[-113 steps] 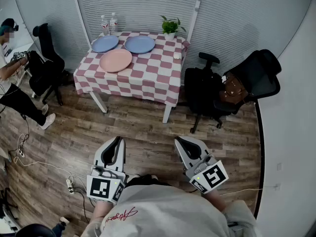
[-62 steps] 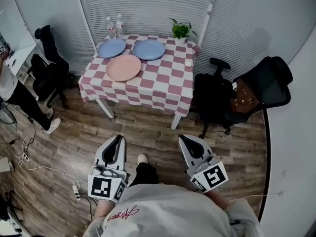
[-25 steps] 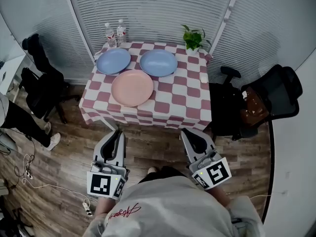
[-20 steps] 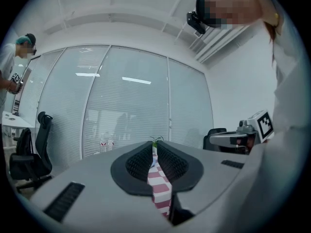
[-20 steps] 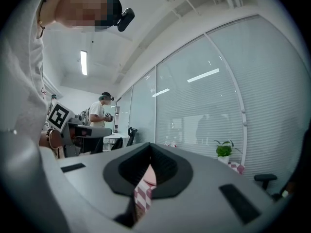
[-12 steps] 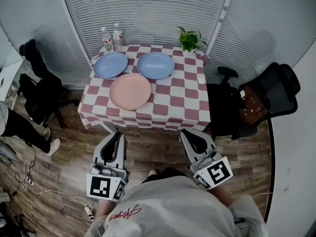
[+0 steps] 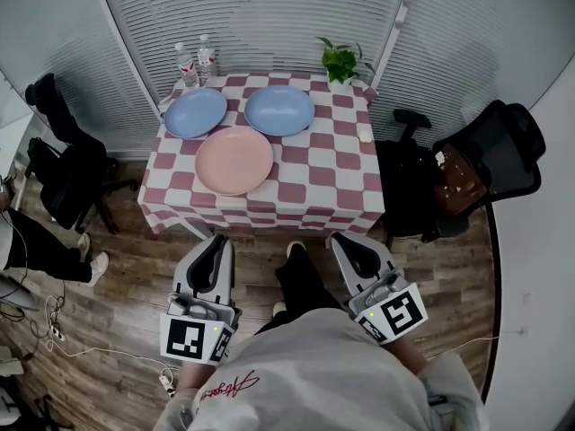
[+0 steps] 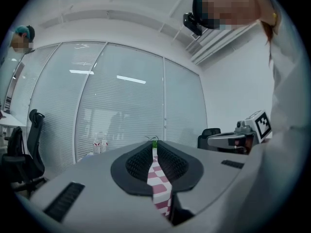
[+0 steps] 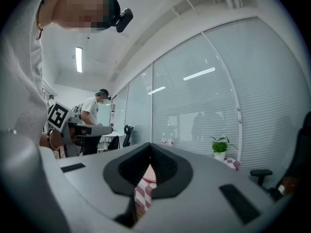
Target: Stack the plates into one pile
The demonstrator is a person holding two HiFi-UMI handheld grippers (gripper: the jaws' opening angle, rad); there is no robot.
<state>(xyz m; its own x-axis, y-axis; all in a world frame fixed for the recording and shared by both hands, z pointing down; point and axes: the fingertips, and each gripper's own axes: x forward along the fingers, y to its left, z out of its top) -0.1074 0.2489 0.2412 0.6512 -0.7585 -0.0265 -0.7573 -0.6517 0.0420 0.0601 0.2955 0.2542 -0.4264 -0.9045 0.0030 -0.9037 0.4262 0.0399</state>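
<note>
Three plates lie apart on the checked tablecloth in the head view: a pink plate nearest me, a blue plate at the back left and a second blue plate at the back middle. My left gripper and right gripper are held side by side over the wooden floor, short of the table's near edge. Both point level at the table. Each is shut with nothing between its jaws. The left gripper view and the right gripper view show only a strip of cloth through the closed jaws.
Two water bottles and a potted plant stand along the table's far edge, against the blinds. A small white object lies at the right side. Black office chairs stand right and left of the table. A person stands further off.
The table has come steadily nearer and now sits just ahead of the grippers. Both grippers keep their places side by side and stay shut.
</note>
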